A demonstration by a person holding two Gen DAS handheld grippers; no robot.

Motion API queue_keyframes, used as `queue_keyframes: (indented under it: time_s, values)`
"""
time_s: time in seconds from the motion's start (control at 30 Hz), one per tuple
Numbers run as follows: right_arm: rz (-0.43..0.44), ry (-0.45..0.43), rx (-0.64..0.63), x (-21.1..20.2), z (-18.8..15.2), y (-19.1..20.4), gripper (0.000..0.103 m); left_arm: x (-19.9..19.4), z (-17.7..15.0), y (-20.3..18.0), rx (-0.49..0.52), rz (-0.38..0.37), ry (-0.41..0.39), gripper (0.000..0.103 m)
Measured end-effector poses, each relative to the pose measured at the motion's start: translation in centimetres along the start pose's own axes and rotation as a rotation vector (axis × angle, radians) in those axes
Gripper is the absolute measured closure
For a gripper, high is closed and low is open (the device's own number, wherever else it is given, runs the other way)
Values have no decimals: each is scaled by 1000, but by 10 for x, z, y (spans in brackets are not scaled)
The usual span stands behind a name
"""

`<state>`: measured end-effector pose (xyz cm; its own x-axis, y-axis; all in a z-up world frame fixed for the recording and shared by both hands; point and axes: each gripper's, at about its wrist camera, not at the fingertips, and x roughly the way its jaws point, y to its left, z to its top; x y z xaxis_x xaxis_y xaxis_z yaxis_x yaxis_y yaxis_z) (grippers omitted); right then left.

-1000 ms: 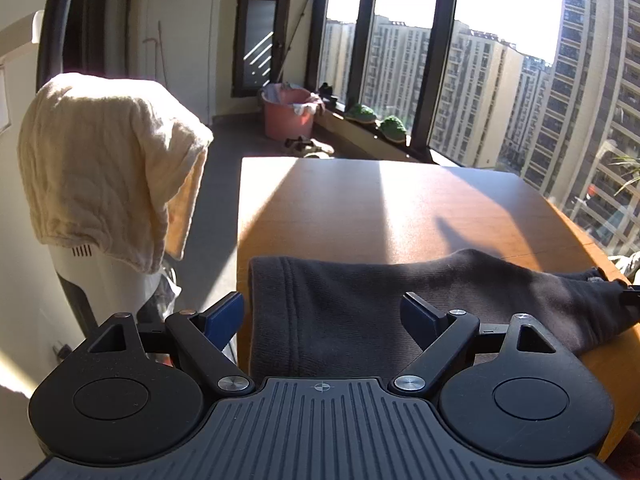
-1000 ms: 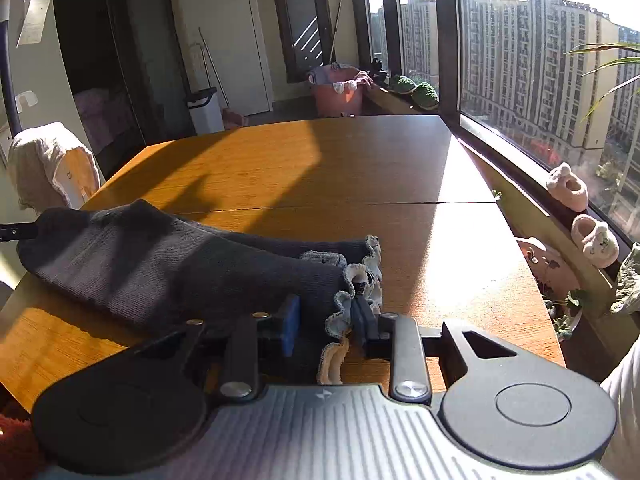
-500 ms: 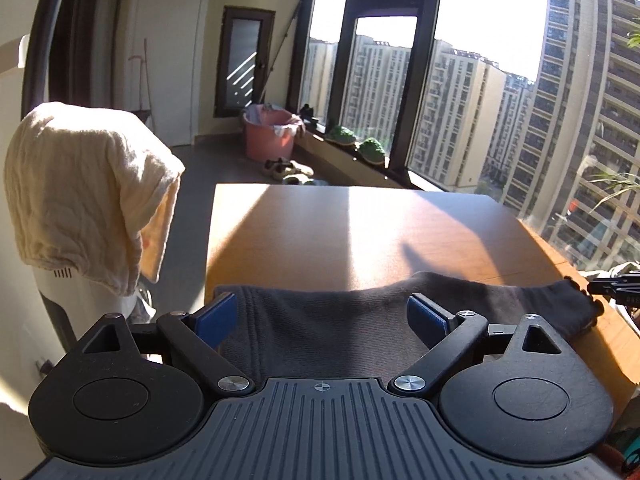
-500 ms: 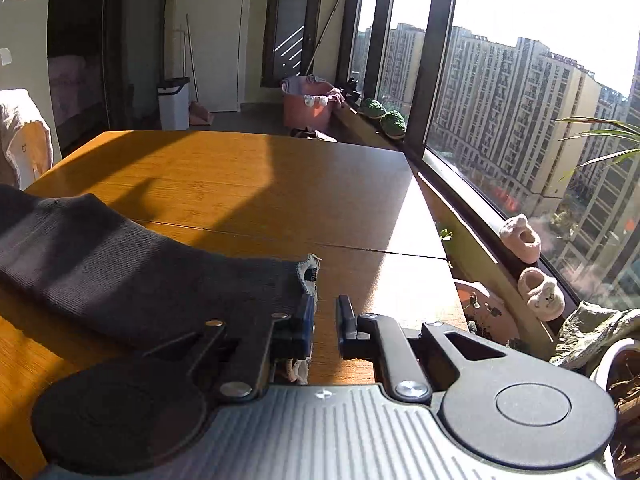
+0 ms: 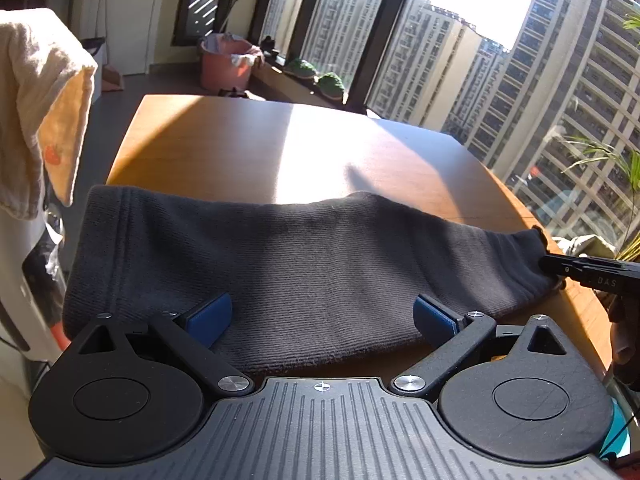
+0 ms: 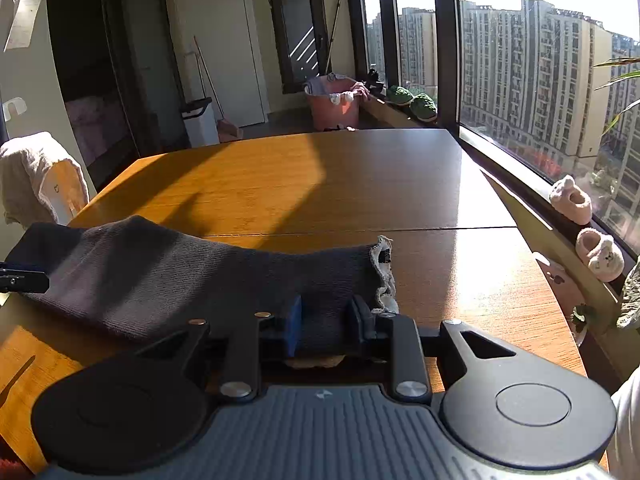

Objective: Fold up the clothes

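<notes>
One dark garment on table, two opening grippers

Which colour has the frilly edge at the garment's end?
White, against the dark grey garment; the frilly edge shows best in the right wrist view.

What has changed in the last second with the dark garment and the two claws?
The right claw, shut on the frilly end of the dark garment a second ago, is opening, so that end now lies flat on the table, still between the pads. The left claw has opened wider and holds nothing. The garment looks flatter and more spread out. The cream towel has not moved.
</notes>
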<state>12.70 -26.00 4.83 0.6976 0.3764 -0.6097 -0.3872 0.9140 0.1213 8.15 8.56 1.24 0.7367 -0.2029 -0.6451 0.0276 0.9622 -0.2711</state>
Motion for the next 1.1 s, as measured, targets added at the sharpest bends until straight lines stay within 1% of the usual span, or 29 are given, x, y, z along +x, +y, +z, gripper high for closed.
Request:
queue_keyframes:
  time_s: [0.1,0.17,0.3,0.5,0.53,0.63,0.73,0.87,0.9,0.97,1.1]
  values:
    - [-6,-12,-16,-5,-5,1,77,-2,-2,0,-2,2,1,3]
    - [-11,-19,-26,-9,-8,0,74,-1,-2,-2,9,8,0,2]
    - [-3,-29,2,-21,-13,-3,72,-2,-4,-6,19,12,3,0]
    - [-6,-77,-6,-43,-14,2,70,-3,-2,-6,21,12,9,0]
    - [1,-91,-17,-46,-13,5,69,-3,-2,-6,21,13,10,0]
    - [62,-112,-29,-53,-6,15,68,-3,-2,-8,28,19,12,0]
    - [116,-90,-15,-46,-4,19,62,-3,-2,-9,31,23,11,0]
    - [135,9,43,-19,-16,15,60,-5,-2,-9,26,28,13,0]
    - [135,-6,37,-18,-17,14,60,-7,-2,-10,24,32,13,0]
    - [130,-3,31,-18,-17,16,60,-13,-2,-13,27,29,1,0]
    - [102,-4,2,-14,-15,22,60,-27,-1,-25,49,-22,-49,0]
